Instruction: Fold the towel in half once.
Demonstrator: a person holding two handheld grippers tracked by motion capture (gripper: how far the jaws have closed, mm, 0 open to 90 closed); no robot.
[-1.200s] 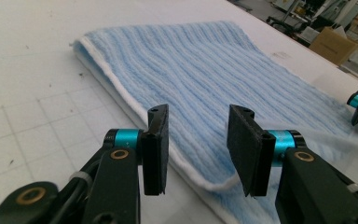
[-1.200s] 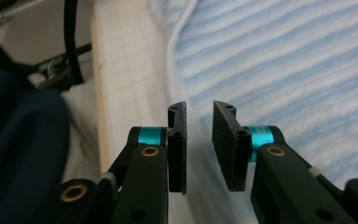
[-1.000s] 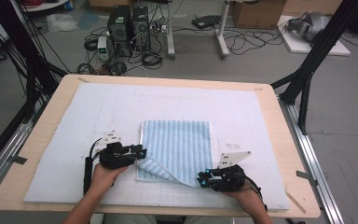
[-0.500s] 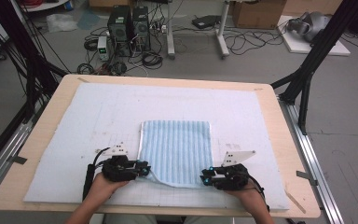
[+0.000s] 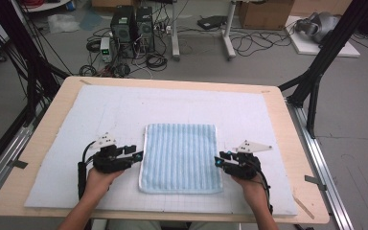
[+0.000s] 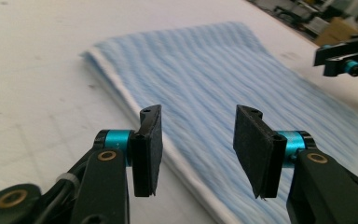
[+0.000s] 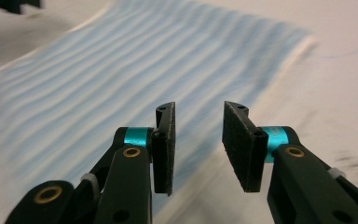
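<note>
White mat [image 5: 67, 143] — towel [image 5: 179, 158], both grippers flanking, agape

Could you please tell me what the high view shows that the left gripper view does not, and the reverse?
High view alone: the whole wooden table, the white mat, both hands, the floor's computers and cables.
Left gripper view alone: close up, the left gripper with jaws apart, nothing between them, at the towel's white hem.
Shared: the blue striped towel lying flat, and the right gripper at its far side.
</note>
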